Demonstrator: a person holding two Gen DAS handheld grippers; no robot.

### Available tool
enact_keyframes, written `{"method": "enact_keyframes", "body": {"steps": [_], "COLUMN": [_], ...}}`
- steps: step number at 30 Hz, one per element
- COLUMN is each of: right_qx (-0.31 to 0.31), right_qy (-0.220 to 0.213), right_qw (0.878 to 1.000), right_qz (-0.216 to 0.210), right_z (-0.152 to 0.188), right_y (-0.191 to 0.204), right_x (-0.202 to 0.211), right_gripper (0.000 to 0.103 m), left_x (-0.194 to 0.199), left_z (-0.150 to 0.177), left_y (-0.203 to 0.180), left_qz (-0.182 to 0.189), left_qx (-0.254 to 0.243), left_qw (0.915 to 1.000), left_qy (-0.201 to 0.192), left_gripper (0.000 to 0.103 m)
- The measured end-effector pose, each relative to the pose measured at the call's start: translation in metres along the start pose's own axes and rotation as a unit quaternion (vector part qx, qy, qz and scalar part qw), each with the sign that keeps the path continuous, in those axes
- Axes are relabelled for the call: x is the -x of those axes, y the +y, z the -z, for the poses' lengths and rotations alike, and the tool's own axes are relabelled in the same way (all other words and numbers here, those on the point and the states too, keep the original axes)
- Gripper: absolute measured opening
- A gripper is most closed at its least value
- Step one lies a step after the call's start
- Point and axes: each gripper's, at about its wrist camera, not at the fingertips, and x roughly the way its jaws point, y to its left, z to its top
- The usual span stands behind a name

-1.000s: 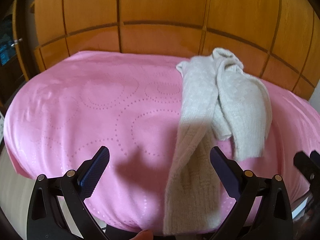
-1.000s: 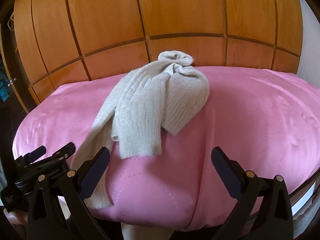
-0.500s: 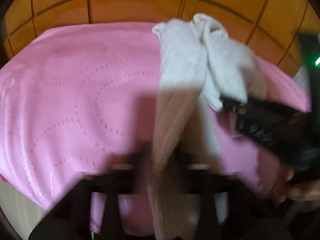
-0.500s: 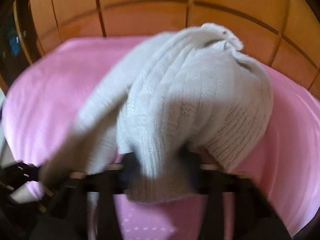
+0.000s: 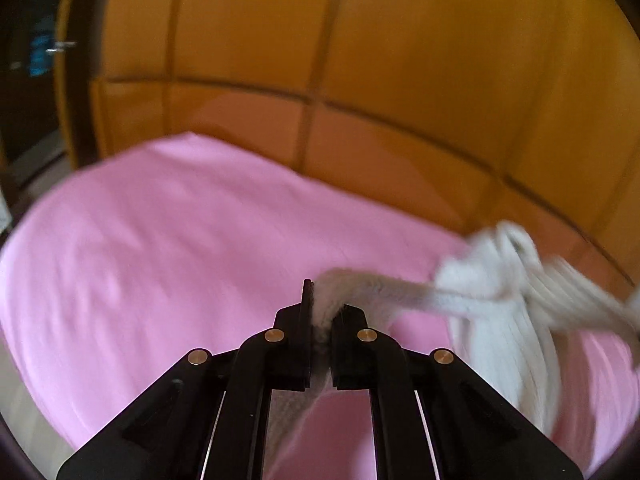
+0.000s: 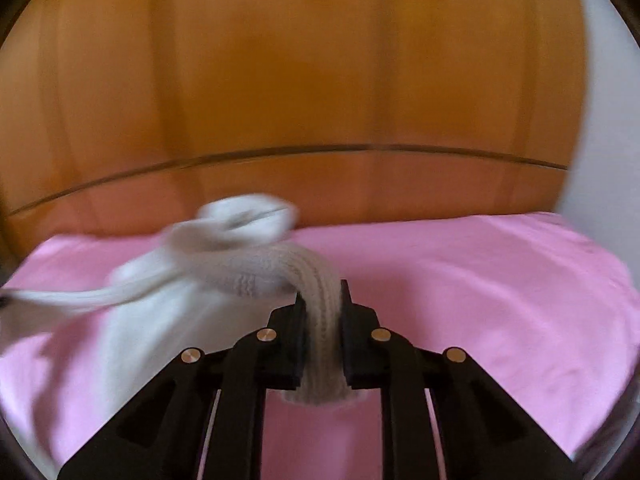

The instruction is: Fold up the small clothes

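A cream knitted sweater (image 5: pixel 496 300) lies bunched on the pink bed cover (image 5: pixel 180 248). My left gripper (image 5: pixel 322 312) is shut on one sleeve end, which stretches right toward the bunched body. In the right wrist view the sweater (image 6: pixel 224 248) sits to the left, and my right gripper (image 6: pixel 322 308) is shut on the other ribbed sleeve end, which runs between the jaws. Both sleeves are pulled out from the body. Both views are blurred by motion.
A wooden panelled headboard (image 5: pixel 360 80) rises behind the bed and also shows in the right wrist view (image 6: pixel 320 100). A dark doorway (image 5: pixel 32 80) is at the far left. The pink cover (image 6: pixel 500 280) extends to the right of the sweater.
Both grippers went from open to shut, each on a sleeve end. They have lifted and pulled the sleeves apart, stretching the sweater sideways.
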Motion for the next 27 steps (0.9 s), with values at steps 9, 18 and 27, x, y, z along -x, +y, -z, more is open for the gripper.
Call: {"method": "enact_keyframes", "body": {"steps": [9, 18, 27], "right_qx": [-0.168, -0.206, -0.282], "right_qy": [0.031, 0.197, 0.253], "right_qw": [0.978, 0.937, 0.875], "right_qz": [0.120, -0.200, -0.300], "right_z": [-0.026, 0.089, 0.141], "right_y": [-0.113, -0.037, 0.016], "right_x": [-0.082, -0.088, -0.105], "right_gripper": [0.069, 0.043, 0.034], "left_x": [-0.014, -0.070, -0.112], "left_z": [-0.057, 0.070, 0.111], "left_y": [0.010, -0.032, -0.106], "left_qz": [-0.050, 0.215, 0.283], "left_qx": [0.037, 0.088, 0.135], "left_qw": [0.9959, 0.9598, 0.9171], "left_qy": [-0.066, 0.157, 0.247], "left_gripper": [0.078, 0.049, 0.044]}}
